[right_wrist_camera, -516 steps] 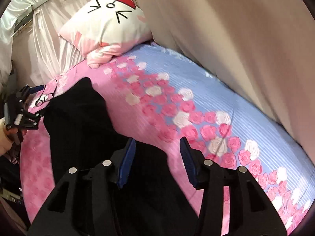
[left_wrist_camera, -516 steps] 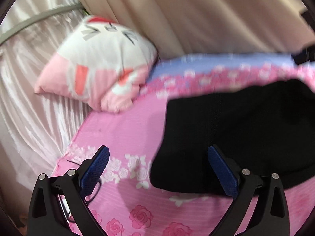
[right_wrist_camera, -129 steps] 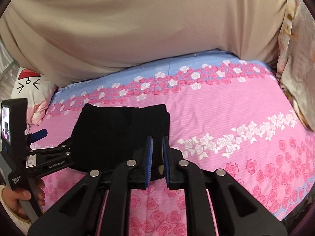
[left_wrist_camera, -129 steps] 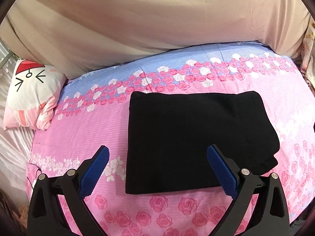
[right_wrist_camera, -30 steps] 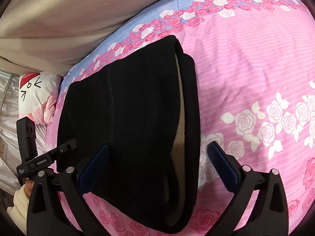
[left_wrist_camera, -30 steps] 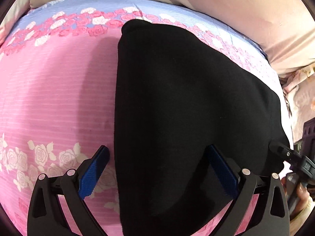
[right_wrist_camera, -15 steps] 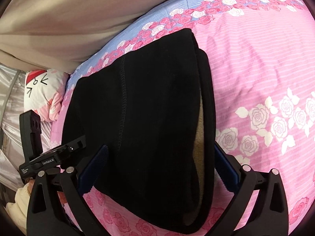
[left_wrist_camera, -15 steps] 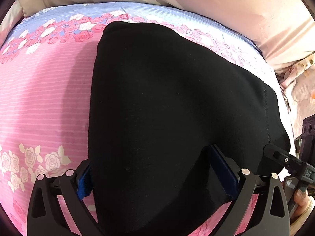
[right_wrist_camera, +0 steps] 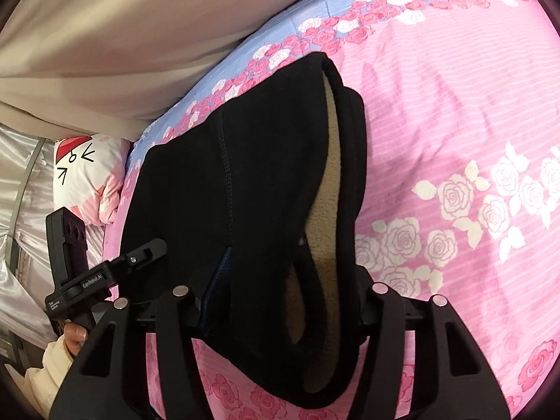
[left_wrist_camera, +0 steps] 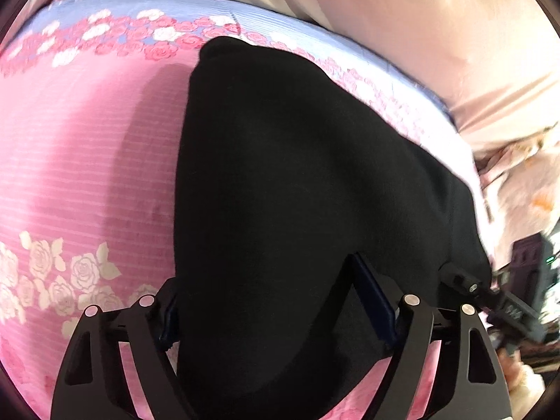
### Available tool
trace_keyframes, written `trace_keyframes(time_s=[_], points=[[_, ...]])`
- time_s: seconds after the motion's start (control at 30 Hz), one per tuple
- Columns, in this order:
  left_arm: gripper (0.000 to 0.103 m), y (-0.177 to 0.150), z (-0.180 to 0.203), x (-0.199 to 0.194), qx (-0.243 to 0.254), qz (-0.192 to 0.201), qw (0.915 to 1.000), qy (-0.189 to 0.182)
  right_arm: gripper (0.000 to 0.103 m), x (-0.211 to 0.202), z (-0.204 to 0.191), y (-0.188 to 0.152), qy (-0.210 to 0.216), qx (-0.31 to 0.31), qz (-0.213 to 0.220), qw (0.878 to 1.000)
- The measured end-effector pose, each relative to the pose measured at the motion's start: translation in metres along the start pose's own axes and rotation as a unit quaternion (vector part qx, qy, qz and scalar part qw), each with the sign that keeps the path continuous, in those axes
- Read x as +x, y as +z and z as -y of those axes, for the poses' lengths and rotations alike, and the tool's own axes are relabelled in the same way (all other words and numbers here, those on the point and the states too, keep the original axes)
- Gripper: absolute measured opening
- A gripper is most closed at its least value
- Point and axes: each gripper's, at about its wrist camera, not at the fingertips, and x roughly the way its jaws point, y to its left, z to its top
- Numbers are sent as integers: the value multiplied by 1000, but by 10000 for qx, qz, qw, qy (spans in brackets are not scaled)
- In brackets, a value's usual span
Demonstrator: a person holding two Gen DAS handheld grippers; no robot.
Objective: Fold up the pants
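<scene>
Pants (left_wrist_camera: 297,182), black and folded, lie on the pink rose-print bedsheet (left_wrist_camera: 80,161). Left gripper (left_wrist_camera: 276,301) and right gripper (right_wrist_camera: 283,290) each straddle the near edge, jaws closing with the thick fabric between them, pads not yet clearly pressing.

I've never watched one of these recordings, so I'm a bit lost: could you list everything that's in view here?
pants: one pair, black with tan fleecy lining, folded on the bed
bed sheet: one, pink with rose print and a blue band, under the pants
pillow: one, white and pink with a cartoon face, at the bed's end
curtain: beige, behind the bed
left tool: black with blue pads, closing around the pants' near edge
right tool: same make, closing around the pants' open end
hand: one, in a cream sleeve, holding the left tool
</scene>
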Motion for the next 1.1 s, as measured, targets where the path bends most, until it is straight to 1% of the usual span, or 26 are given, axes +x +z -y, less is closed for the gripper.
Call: trace_keyframes(time_s=[0.03, 0.07, 0.1, 0.13, 0.17, 0.2, 0.23, 0.27, 0.3, 0.33, 0.37, 0.4, 0.43, 0.47, 0.5, 0.57, 0.6, 0.73, 0.77, 0.83, 0.93, 1.0, 1.1], points=[[91, 0, -5, -1, -96, 58, 9997, -204, 73, 3, -1, 1, 25, 16, -1, 10000], [94, 0, -11, -1, -188, 123, 9984, -521, 77, 4, -3, 0, 122, 10, 21, 9999], [98, 1, -13, -1, -238, 160, 9974, -654, 81, 5, -5, 0, 88, -48, 42, 9999], [98, 1, -13, -1, -257, 199, 9970, -706, 81, 6, -10, -1, 10, -129, 71, 9999], [97, 0, -9, 0, -197, 221, 9978, -598, 80, 7, -12, -2, -15, -182, 124, 9998], [96, -1, -4, 2, -72, 215, 9988, -439, 70, 7, -12, -3, -18, -172, 160, 9997], [93, -3, 4, 3, 142, 196, 9995, -212, 58, 7, -10, -4, 64, -66, 172, 9998], [87, -5, 8, 3, 263, 203, 9994, -8, 52, 3, -5, -4, 152, 49, 204, 9997], [76, -7, 10, 2, 323, 206, 9992, 135, 45, 1, -2, -4, 252, 130, 212, 9994], [64, -7, 5, -2, 218, 203, 9995, 88, 43, -2, -1, -3, 293, 146, 215, 9992], [58, -6, -1, -6, 61, 191, 9998, -23, 42, -6, -4, -4, 305, 91, 224, 9992], [47, -5, -6, -9, -97, 159, 9997, -174, 40, -8, -8, -4, 338, 45, 223, 9992], [41, -5, -10, -13, -223, 125, 9992, -298, 39, -12, -11, -5, 377, -5, 220, 9990], [40, -7, -8, -16, -260, 85, 9991, -316, 39, -16, -16, -6, 386, -54, 229, 9990], [37, -9, -5, -18, -213, 64, 9994, -278, 38, -21, -21, -7, 402, -84, 231, 9989], [36, -15, 2, -26, -132, 28, 9996, -247, 37, -31, -25, -11, 398, -109, 211, 9989], [35, -19, 4, -29, -153, -6, 9994, -304, 37, -36, -25, -14, 377, -104, 170, 9991], [34, -50, 12, -45, -210, -208, 9985, -466, 37, -57, -23, -39, 321, -117, -99, 9994], [34, -65, 13, -51, -220, -294, 9981, -496, 37, -64, -20, -52, 299, -78, -196, 9993], [34, -90, 17, -57, -219, -468, 9975, -476, 37, -73, -17, -71, 274, -13, -350, 9990], [34, -113, 19, -62, -263, -645, 9968, -402, 37, -81, -3, -105, 234, 257, -660, 9972], [34, -125, 22, -67, -229, -734, 9966, -278, 37, -83, 3, -115, 262, 441, -788, 9956], [34, -129, 33, -72, -176, -820, 9963, -163, 36, -91, -5, -117, 234, 437, -814, 9954]])
